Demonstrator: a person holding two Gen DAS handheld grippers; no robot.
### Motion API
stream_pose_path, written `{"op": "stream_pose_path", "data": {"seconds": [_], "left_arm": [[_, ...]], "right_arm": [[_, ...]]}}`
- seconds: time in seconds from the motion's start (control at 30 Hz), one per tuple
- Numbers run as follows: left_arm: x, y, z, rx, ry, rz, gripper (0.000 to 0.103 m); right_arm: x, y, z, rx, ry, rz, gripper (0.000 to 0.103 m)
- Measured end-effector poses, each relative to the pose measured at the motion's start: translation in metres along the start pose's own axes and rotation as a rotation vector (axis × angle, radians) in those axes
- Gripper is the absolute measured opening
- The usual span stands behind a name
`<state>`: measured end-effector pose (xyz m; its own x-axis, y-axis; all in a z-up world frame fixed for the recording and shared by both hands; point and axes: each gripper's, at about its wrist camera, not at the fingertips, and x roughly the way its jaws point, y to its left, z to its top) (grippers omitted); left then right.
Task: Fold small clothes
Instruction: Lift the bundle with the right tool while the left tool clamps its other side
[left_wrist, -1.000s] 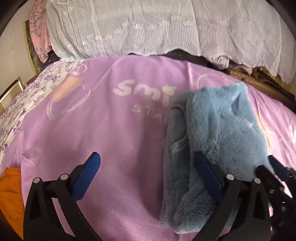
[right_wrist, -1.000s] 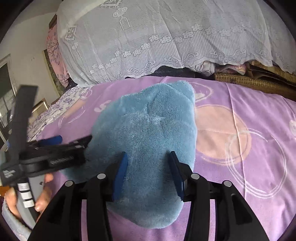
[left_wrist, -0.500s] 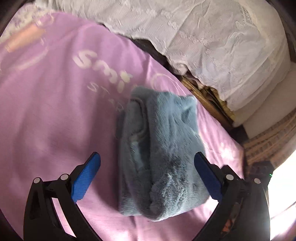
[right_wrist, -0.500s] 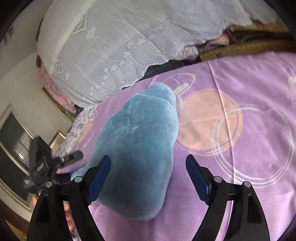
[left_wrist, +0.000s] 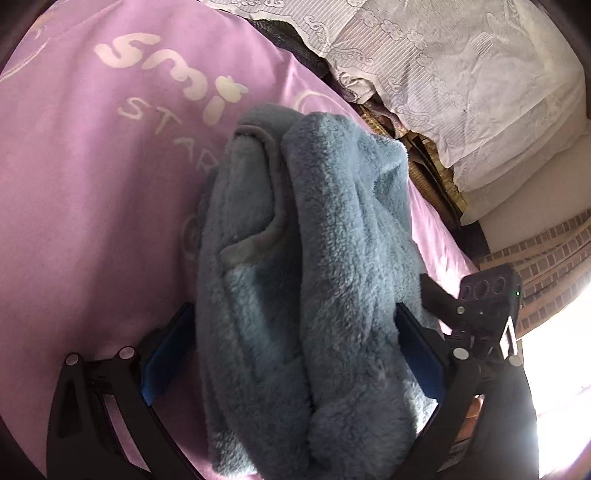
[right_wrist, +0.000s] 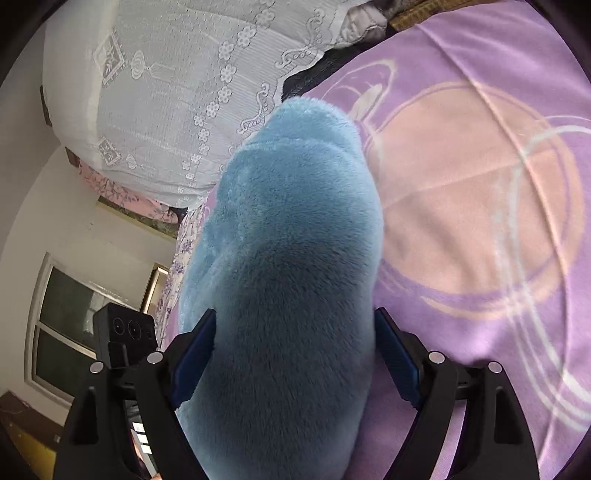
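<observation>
I see the fluffy blue fleece garment (left_wrist: 295, 295), already folded into a thick bundle, lying between both tools' wide-spread jaws on the purple printed bedsheet (left_wrist: 92, 184). My left gripper (left_wrist: 291, 358) straddles it; my right gripper (right_wrist: 295, 363), just opened, grips nothing. Judged nearly finished. No containers visible.

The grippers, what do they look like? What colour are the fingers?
Both grippers look alike. The left gripper and the right gripper each have a black frame that spreads into a V, dotted with round silver screws. Their fingers carry flat blue pads on the inner faces. A black camera box with round lenses sits on each.
</observation>
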<state>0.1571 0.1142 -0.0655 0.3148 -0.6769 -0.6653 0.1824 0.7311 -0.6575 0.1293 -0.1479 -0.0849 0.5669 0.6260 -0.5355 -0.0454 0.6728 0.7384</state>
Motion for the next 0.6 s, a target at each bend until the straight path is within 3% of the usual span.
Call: {"op": "stream_pose_path", "data": {"seconds": [0.07,0.13,0.23,0.37,0.6], "left_arm": [[0.005,0.000,0.009,-0.010,-0.005,-0.019,0.098],[0.007,-0.002,0.012,-0.011,-0.005,-0.033,0.087],[0.006,-0.005,0.011,0.001,-0.011,-0.035,0.079],[-0.002,-0.015,0.006,0.048,-0.039,-0.032,0.073],[-0.025,-0.040,-0.015,0.151,-0.082,-0.070,0.068]], "right_arm": [[0.008,0.006,0.001,-0.032,0.004,-0.010,0.084],[0.010,0.007,0.000,-0.049,-0.005,-0.011,0.079],[0.008,0.007,-0.002,-0.081,-0.025,-0.005,0.071],[0.001,0.013,-0.009,-0.123,-0.060,-0.003,0.064],[-0.036,0.017,-0.023,-0.121,-0.095,0.037,0.063]]}}
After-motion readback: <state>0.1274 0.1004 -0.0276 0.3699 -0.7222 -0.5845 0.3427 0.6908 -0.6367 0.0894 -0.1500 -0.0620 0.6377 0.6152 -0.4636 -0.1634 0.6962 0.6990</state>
